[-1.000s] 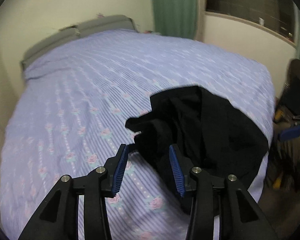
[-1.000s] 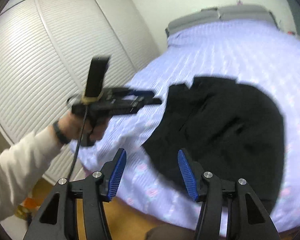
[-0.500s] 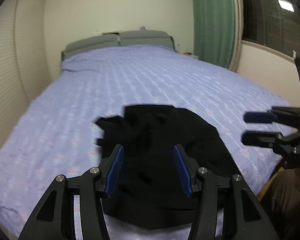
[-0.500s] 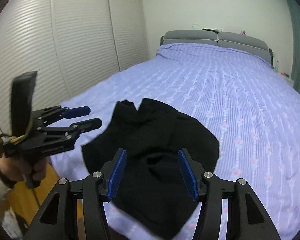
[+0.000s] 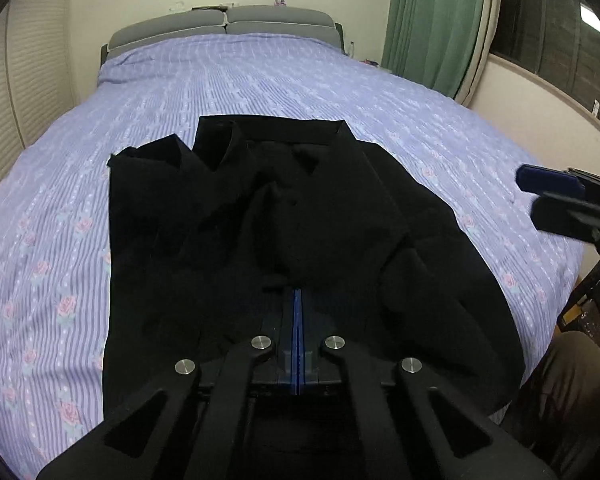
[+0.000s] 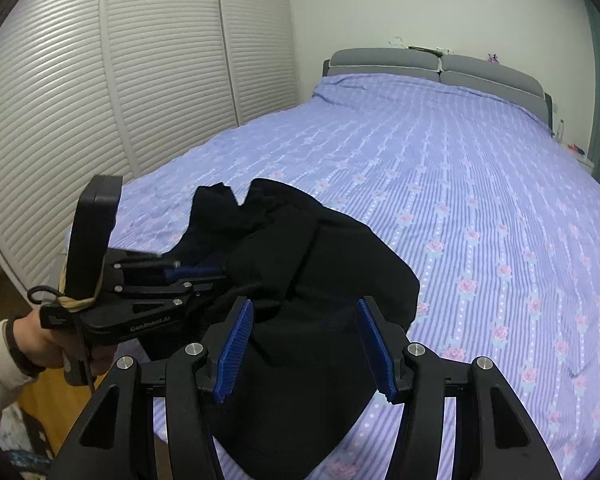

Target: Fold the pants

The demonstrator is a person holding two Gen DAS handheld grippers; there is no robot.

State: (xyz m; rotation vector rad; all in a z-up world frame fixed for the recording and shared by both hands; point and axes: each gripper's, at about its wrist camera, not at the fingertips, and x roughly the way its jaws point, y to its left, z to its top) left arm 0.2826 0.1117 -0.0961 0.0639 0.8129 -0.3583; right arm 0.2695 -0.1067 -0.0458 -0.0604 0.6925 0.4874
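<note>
Crumpled black pants (image 5: 340, 208) lie in a heap near the foot edge of a bed with a lilac flowered sheet (image 5: 260, 80). My left gripper (image 5: 298, 292) is shut, its blue pads pressed flat together, with the tips pinching a raised fold of the cloth. In the right wrist view the left gripper (image 6: 218, 270) comes in from the left, held by a hand (image 6: 40, 344), its tips buried in the pants (image 6: 320, 264). My right gripper (image 6: 305, 344) hovers open just above the near part of the heap with nothing pinched; it also shows as the right gripper (image 5: 528, 194) at the right edge.
The sheet (image 6: 460, 180) stretches flat to a grey headboard (image 5: 228, 24). White slatted wardrobe doors (image 6: 100, 80) stand along the bed's left side, a green curtain (image 5: 432, 20) and a window on the right. Wooden floor (image 6: 40, 400) shows below the bed's corner.
The left gripper has moved down and forward onto the heap and shut its jaws on a fold. The right gripper has swung in over the pants, still open.
</note>
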